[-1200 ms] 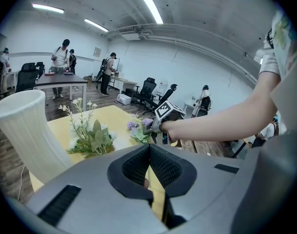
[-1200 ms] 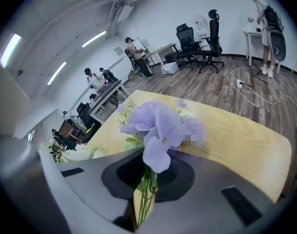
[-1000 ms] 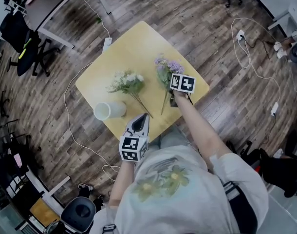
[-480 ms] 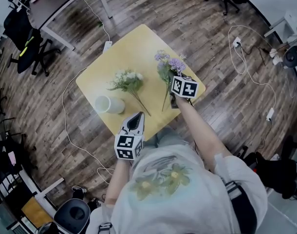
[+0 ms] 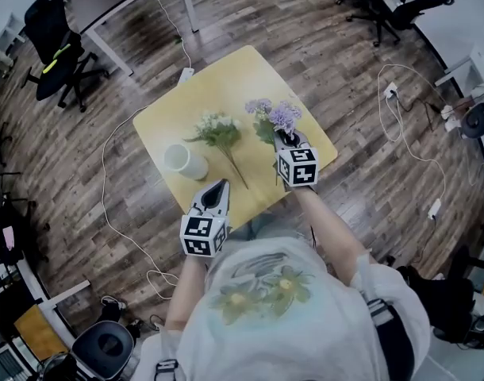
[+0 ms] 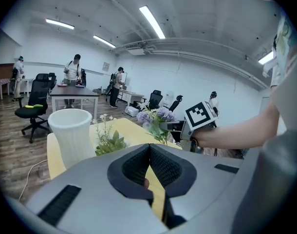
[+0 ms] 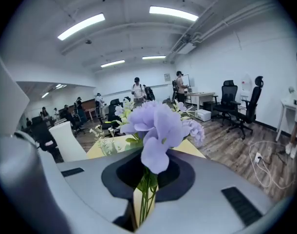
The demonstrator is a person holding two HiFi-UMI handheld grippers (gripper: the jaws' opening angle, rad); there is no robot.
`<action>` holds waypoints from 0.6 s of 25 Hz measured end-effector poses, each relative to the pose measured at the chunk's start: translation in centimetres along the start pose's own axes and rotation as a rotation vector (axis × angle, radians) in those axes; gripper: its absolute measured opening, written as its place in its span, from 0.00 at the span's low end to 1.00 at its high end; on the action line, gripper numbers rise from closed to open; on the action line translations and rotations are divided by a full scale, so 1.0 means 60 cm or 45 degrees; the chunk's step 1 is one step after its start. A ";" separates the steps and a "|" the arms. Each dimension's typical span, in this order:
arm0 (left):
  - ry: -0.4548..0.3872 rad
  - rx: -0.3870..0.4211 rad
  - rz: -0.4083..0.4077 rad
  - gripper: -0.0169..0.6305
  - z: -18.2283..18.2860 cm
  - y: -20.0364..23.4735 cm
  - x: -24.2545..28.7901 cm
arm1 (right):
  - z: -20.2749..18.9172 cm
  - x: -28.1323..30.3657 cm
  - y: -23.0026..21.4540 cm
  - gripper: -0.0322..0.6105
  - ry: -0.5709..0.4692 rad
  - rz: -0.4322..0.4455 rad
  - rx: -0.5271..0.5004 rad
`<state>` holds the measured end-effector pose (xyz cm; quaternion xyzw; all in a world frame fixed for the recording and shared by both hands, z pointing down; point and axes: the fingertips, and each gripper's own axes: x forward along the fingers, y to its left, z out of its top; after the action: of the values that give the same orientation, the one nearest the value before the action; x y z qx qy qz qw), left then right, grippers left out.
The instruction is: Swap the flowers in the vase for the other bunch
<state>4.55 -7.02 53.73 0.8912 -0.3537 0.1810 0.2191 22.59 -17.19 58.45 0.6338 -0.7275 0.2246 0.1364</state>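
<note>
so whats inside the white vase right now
No stems in the vase; its mouth looks empty. White bunch lies beside it, purple bunch is in the right gripper. The vase's inner bottom is hidden.

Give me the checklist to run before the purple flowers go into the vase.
1. Purple bunch gripped: ok, its stems are clamped in the right claw.
2. Vase upright: ok, it stands on the table.
3. Vase empty: ok, nothing rises from its mouth.
4. White bunch out of the way: ok, it lies flat on the table beside the vase.
5. Left claw free to steady the vase: ok, it is shut with nothing between its jaws.
6. Stem ends clear of the table: cannot tell, the claw hides them.
</note>
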 end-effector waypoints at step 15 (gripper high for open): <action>-0.060 -0.077 0.168 0.05 -0.013 0.070 -0.074 | -0.017 -0.059 0.113 0.14 -0.027 0.169 -0.212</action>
<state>-1.57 -6.93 53.37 0.8628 -0.4222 0.1632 0.2252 16.40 -12.99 56.57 0.5730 -0.7854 0.1652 0.1660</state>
